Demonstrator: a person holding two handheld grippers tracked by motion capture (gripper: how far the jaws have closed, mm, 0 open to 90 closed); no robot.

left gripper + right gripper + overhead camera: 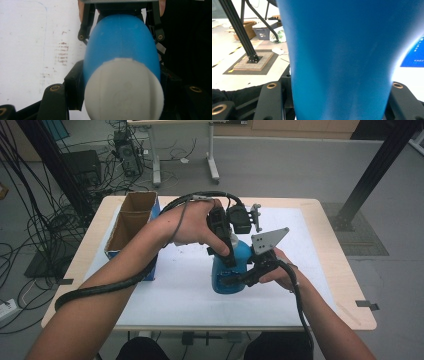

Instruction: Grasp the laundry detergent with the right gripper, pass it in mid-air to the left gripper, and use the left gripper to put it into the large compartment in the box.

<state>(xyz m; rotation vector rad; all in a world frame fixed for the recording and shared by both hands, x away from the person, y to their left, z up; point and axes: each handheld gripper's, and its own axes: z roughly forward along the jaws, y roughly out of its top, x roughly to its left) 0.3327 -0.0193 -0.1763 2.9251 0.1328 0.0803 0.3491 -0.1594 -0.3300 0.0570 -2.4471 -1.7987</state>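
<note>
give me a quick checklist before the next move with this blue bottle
1. Left claw on the white cap of the blue bottle: ok, jaws sit at both sides.
2. Right claw on the bottle body: ok, jaws flank it.
3. Bottle base on the white mat: cannot tell.
4. Cap tight or loose: cannot tell.
5. Cardboard box apart from the bottle: ok.

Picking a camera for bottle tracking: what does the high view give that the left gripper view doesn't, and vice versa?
High view alone: the cardboard box at the table's left edge, both forearms, the left gripper coming down on the blue bottle from above, the right gripper at its side. Left gripper view alone: the white cap close up, and brownish smudges on the white mat. Both: the blue bottle, the white mat, both grippers.
</note>
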